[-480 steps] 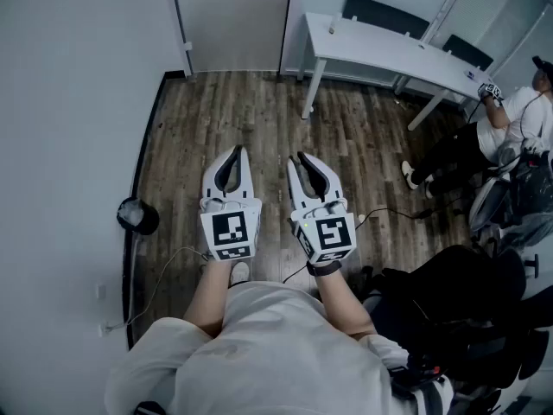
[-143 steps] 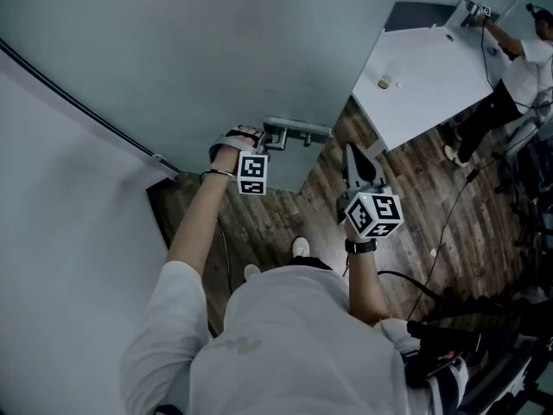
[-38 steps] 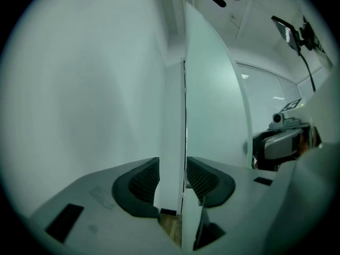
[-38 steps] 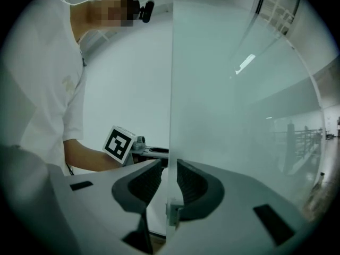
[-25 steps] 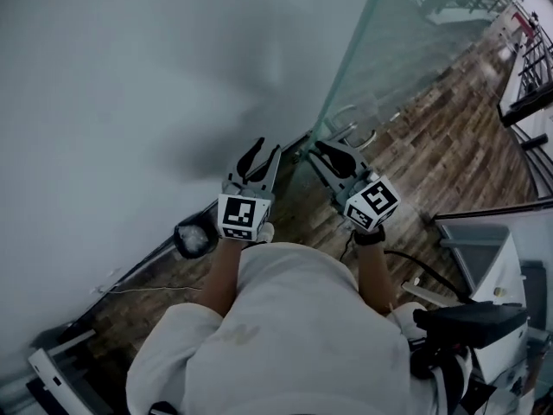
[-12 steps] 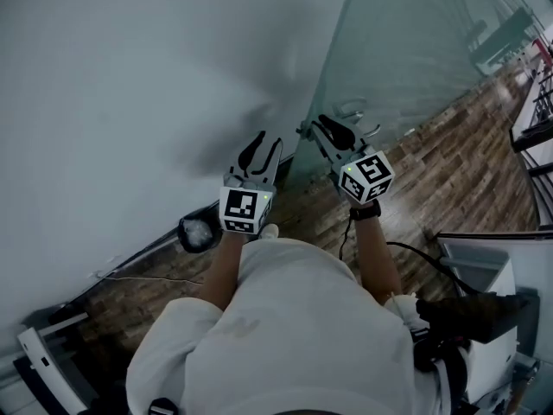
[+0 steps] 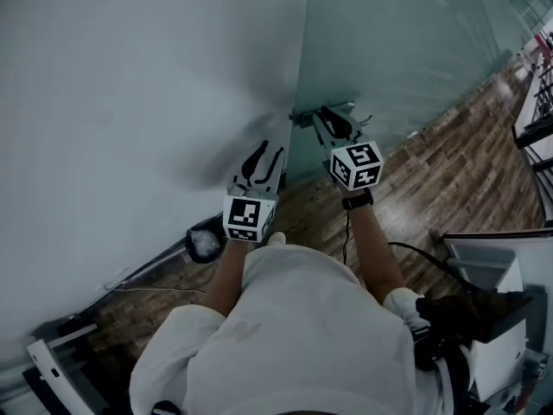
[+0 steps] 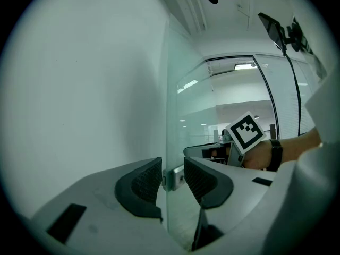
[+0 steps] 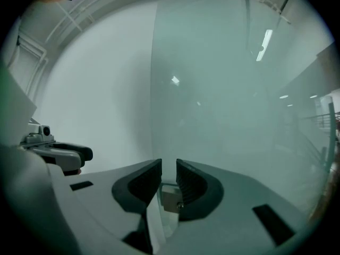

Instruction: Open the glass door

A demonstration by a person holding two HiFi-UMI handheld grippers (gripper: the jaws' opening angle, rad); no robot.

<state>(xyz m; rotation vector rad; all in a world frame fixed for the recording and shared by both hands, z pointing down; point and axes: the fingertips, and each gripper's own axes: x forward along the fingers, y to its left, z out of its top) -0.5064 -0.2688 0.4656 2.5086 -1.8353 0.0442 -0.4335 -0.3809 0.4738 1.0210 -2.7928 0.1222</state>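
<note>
Jaws on both grippers stand apart, grasping nothing: right gripper at the glass door's metal handle, left gripper near the door's edge.

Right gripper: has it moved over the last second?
Yes. The right gripper has closed in on the metal handle at the glass door edge, jaws open.

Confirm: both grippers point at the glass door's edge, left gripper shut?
One thing is wrong: the left gripper is open, jaws apart with a clear gap, as the left gripper view shows. It and the right gripper do point at the glass door edge.
</note>
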